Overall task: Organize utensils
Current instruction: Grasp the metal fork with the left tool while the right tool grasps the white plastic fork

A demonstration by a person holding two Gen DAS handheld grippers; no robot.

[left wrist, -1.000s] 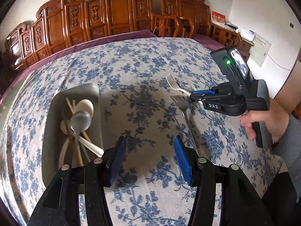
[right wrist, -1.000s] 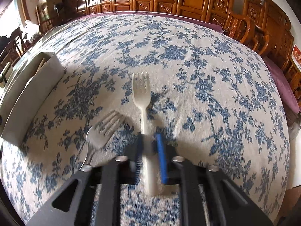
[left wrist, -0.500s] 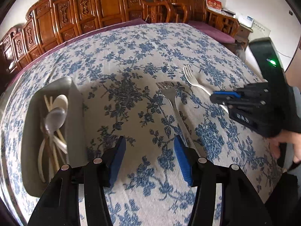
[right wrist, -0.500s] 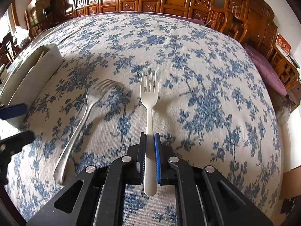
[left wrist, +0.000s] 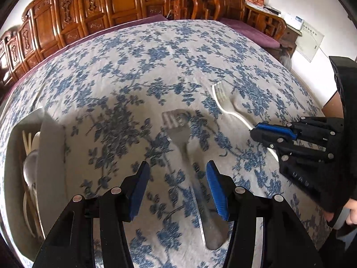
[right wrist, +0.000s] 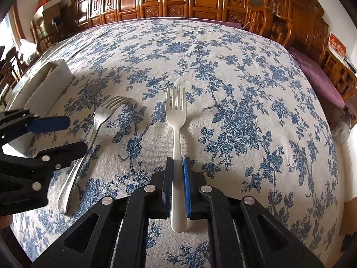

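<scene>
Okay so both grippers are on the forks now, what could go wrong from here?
1. The left gripper is open with the metal fork handle near its right pad, off centre; closing now might pinch it unevenly or push it aside.
2. The right gripper grips the white fork low on its handle, so the long front end could swing or slip when lifted.
3. The two grippers sit close together and could bump on the way to the tray.

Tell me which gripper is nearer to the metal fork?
Left. The left gripper hovers open with its fingers on either side of the metal fork; the right gripper is beside it, holding the white fork.
</scene>
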